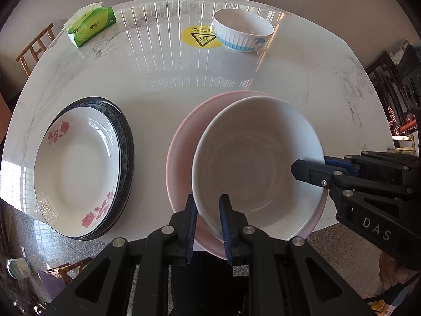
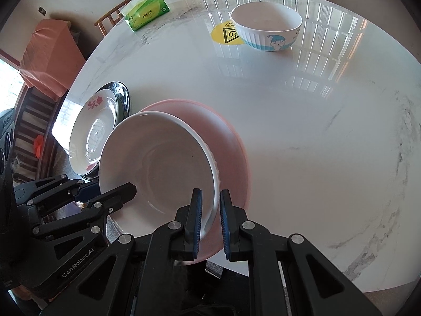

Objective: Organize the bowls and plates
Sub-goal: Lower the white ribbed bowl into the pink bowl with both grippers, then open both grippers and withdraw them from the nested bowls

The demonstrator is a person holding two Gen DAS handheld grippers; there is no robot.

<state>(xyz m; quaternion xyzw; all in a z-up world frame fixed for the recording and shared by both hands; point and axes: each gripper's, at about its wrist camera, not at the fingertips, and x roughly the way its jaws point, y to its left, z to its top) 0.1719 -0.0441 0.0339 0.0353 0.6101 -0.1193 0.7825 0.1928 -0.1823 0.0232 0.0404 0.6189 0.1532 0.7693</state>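
Note:
A plain white bowl (image 1: 257, 163) (image 2: 158, 166) sits inside a wider pink bowl (image 1: 181, 142) (image 2: 226, 137) near the table's front edge. My left gripper (image 1: 209, 226) is shut on the white bowl's near rim, one finger inside and one outside. My right gripper (image 2: 210, 223) is shut on the same bowl's right rim; it also shows in the left wrist view (image 1: 313, 169). A rose-patterned white plate (image 1: 76, 168) (image 2: 92, 134) lies on dark-rimmed plates (image 1: 126, 142) at the left. A white bowl with blue trim (image 1: 242, 30) (image 2: 268, 26) stands at the back.
A green tissue pack (image 1: 90, 25) (image 2: 147, 13) lies at the back left of the white marble table (image 1: 329, 92). A yellow warning sticker (image 1: 198, 36) is next to the blue-trimmed bowl. Wooden chairs stand around the table.

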